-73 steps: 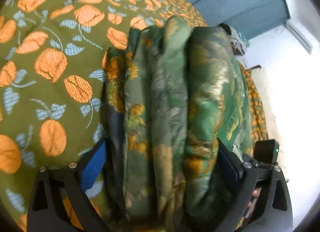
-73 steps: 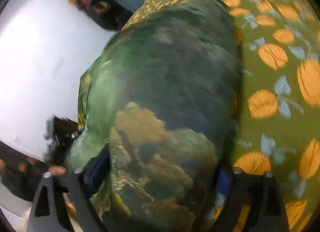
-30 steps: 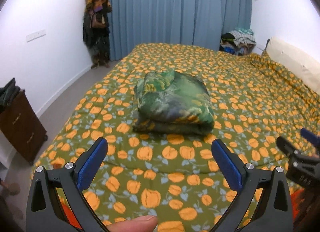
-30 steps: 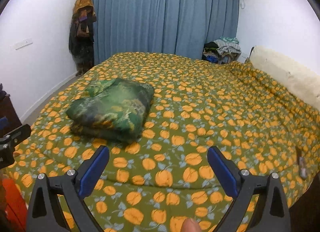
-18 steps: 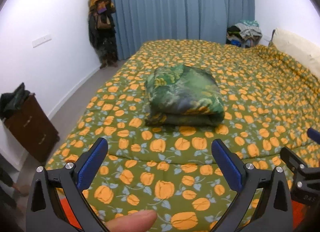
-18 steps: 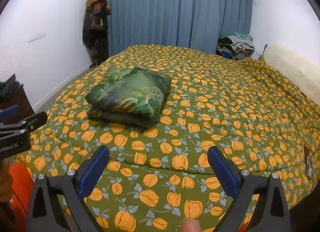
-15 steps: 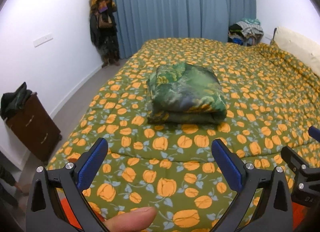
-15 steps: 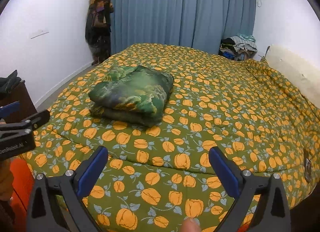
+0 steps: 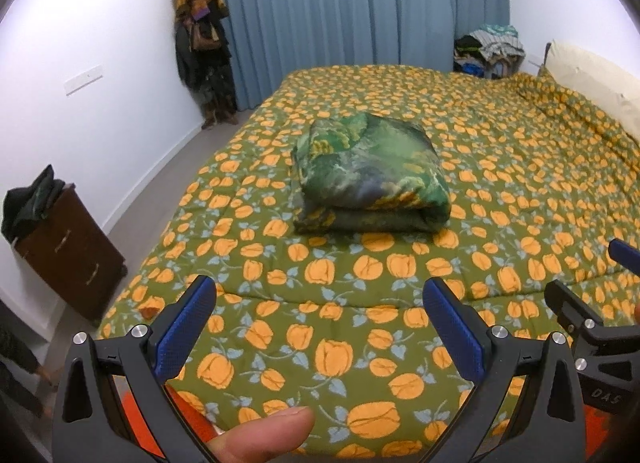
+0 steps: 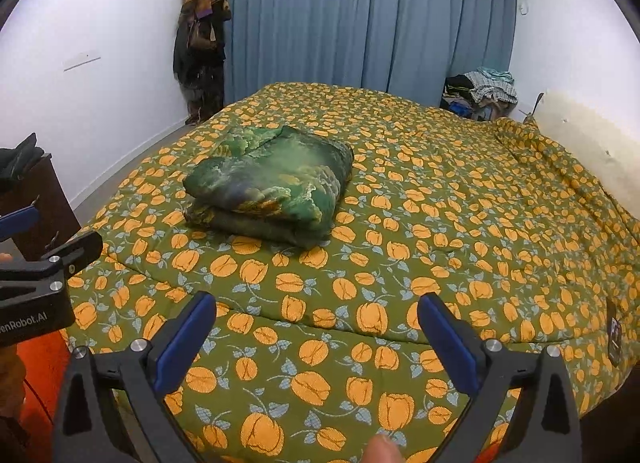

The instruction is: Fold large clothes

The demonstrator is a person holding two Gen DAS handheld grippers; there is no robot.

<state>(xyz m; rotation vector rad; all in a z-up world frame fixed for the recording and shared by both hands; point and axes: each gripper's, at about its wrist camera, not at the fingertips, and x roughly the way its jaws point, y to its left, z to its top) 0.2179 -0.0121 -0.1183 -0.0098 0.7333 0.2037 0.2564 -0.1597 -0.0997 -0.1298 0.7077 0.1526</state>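
A green patterned garment (image 9: 370, 175) (image 10: 272, 187) lies folded into a thick bundle on the bed's olive quilt with orange flowers (image 9: 520, 183) (image 10: 460, 203). My left gripper (image 9: 320, 319) hangs open over the near edge of the bed, well short of the bundle, nothing between its blue pads. My right gripper (image 10: 316, 323) is also open and empty, off the bed's near edge, to the right of the left one. A fingertip (image 9: 264, 435) shows at the bottom of the left wrist view.
Blue curtains (image 10: 360, 23) cover the far wall. Clothes hang in the left corner (image 9: 202, 47). A dark wooden cabinet (image 9: 68, 251) stands by the left wall. A clothes pile (image 10: 480, 93) and a cream pillow (image 9: 592, 75) sit at the far right.
Both grippers let go of the folded bundle and pulled back from close over it to beyond the bed's near edge. In the last half second they barely drifted.
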